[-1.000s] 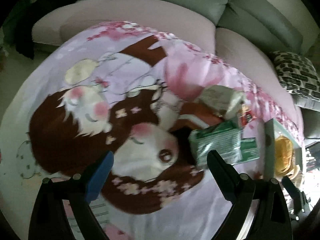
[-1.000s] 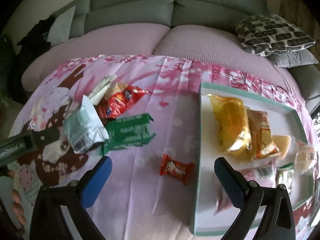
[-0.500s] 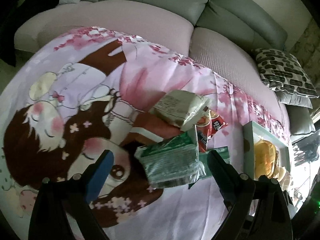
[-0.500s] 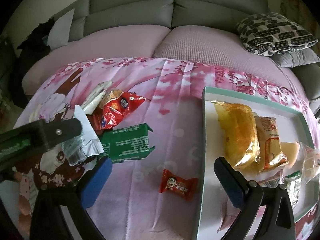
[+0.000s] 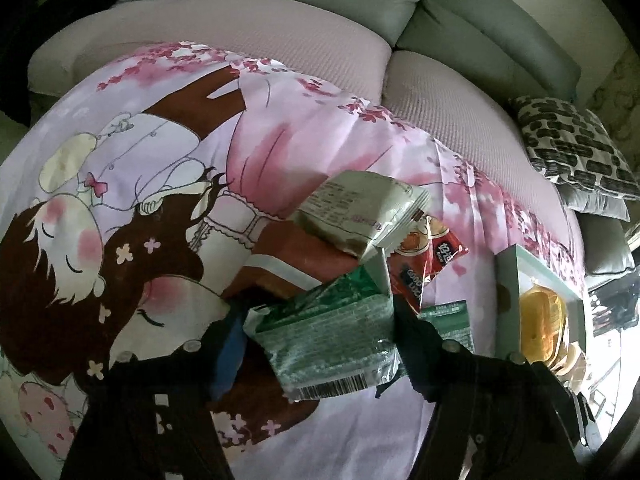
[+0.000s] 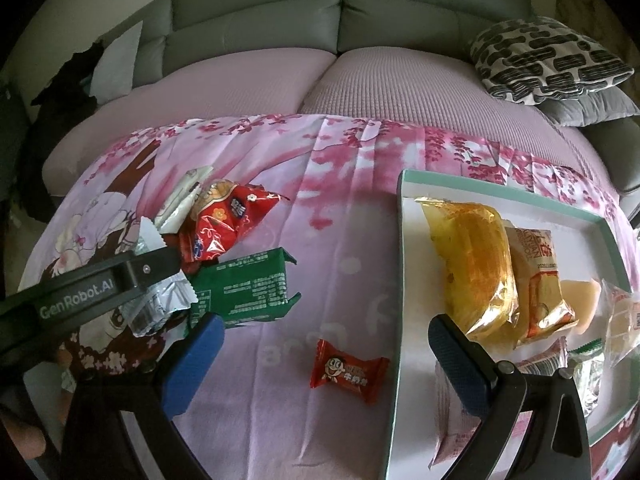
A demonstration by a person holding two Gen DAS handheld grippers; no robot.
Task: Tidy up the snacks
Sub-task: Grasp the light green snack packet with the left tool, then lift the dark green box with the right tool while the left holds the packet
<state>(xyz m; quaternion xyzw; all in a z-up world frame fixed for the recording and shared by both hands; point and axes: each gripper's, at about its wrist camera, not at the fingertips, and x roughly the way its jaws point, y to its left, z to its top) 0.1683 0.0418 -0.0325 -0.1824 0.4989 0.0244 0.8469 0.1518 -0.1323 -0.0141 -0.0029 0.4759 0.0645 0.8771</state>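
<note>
Across a pink cartoon-print cloth (image 6: 344, 248) before a grey sofa (image 6: 344, 12), the left gripper (image 5: 320, 340), its jaws just closing, clamps a green-silver snack packet (image 5: 332, 340). Right gripper (image 6: 320, 356) hangs open over a red candy (image 6: 348, 372), beside the snack-filled tray (image 6: 404, 240).

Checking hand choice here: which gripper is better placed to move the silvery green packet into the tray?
Left. The left gripper has just been closing around the silvery green packet, which sits between its fingers. The right gripper is open and empty, over the cloth beside the tray.
</note>
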